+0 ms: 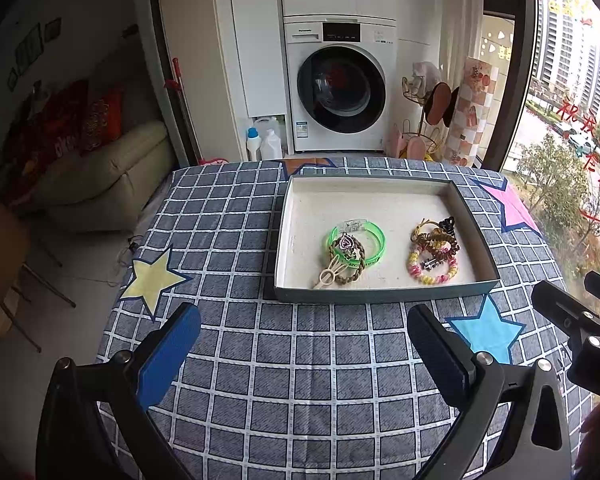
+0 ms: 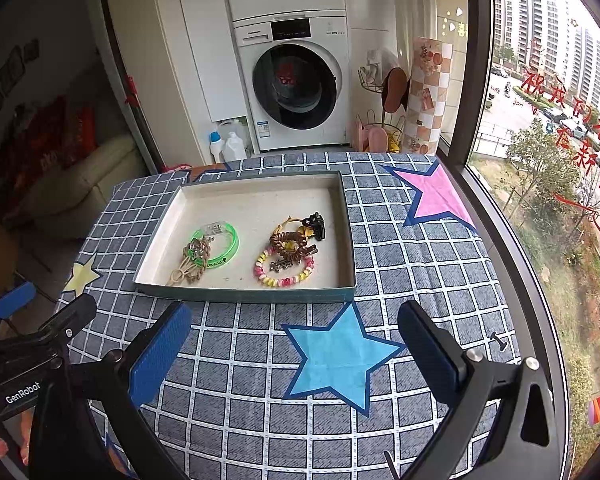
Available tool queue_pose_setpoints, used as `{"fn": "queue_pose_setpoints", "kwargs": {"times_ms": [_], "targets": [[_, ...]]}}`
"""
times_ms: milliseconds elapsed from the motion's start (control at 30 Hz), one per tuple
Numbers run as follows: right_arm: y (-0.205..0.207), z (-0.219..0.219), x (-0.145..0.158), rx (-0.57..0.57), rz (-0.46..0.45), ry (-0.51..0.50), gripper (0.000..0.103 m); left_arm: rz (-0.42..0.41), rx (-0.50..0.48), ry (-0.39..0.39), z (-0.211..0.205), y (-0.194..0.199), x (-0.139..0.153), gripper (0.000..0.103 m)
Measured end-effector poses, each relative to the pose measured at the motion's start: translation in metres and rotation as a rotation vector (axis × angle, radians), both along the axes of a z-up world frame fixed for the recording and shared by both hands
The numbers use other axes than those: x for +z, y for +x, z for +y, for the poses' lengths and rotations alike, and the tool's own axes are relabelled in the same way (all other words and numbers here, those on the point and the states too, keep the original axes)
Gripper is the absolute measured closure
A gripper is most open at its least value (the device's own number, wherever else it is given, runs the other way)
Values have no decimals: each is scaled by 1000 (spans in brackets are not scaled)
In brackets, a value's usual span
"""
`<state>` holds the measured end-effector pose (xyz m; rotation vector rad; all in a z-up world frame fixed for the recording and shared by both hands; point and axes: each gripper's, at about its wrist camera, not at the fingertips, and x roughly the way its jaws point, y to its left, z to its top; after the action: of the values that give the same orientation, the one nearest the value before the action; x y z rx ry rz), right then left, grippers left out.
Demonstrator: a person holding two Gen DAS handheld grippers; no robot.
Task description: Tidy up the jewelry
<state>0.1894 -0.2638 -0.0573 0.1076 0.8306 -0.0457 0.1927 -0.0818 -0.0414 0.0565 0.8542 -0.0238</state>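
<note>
Bare tabletop [image 1: 300, 360] before tray [image 1: 380, 294]: open passage. Tray's far half unoccupied. Near half blocked by two jewelry piles [image 1: 354, 250] [image 1: 434, 250]; narrow gap left between them.

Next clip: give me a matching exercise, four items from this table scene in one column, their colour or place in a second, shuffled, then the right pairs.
Column one:
1. translucent bangle
2. beaded bracelet
3. claw clip
4. star nearest the right hand-held gripper

Column two:
A. black, at the far end of the right pile
B. light blue, on the cloth in front of the tray
C. green, in the left pile
D. pink and yellow, near the tray's front wall

Pairs: 1-C, 2-D, 3-A, 4-B
</note>
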Motion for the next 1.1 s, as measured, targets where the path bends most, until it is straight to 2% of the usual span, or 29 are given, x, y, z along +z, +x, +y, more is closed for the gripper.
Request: {"fn": "queue_pose_setpoints", "kwargs": {"times_ms": [1100], "targets": [[-1,4,1,2,1,6,0,8,-7,-4,0,-2,0,0]]}}
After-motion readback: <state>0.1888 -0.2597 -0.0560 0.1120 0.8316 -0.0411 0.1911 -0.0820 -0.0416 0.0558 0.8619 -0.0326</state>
